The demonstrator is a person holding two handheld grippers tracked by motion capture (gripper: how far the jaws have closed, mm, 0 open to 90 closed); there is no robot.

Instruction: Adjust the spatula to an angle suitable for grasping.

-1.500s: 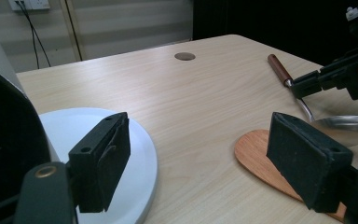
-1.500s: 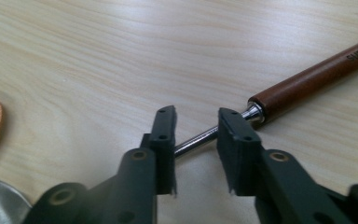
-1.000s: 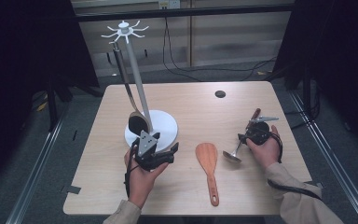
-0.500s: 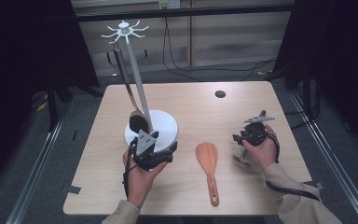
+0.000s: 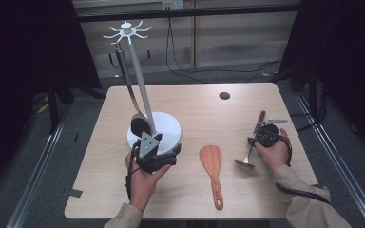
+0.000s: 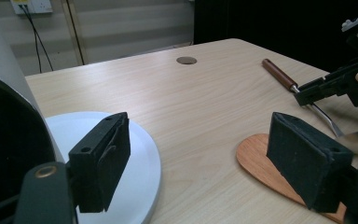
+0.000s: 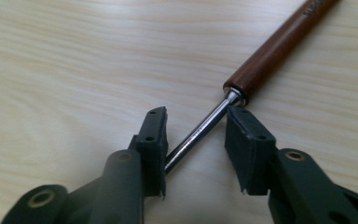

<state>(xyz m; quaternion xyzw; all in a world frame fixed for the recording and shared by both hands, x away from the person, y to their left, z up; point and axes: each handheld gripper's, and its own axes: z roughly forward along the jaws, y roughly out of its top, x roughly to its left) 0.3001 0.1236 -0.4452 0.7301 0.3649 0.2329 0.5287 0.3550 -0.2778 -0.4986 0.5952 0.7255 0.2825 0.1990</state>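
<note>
The right gripper (image 7: pixel 196 140) straddles the steel neck of the ladle (image 7: pixel 261 65) lying at the surface's (image 5: pixel 195 109) right, jaws having just been closing but not clamped (probably lining up a lift). The left gripper (image 5: pixel 154 156) gapes, bracing the rack base (image 5: pixel 166 126).

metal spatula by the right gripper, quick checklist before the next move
1. Steel shank of the metal spatula between the right gripper jaws: ok.
2. Pads pressing the shank: not ok, gap on one side; the jaws have just been closing.
3. Spatula flat on the table: ok.
4. Left gripper open at the white rack base: ok.
5. Free hook on the rack top: ok.
6. Wooden spatula apart from the metal one: ok.
</note>
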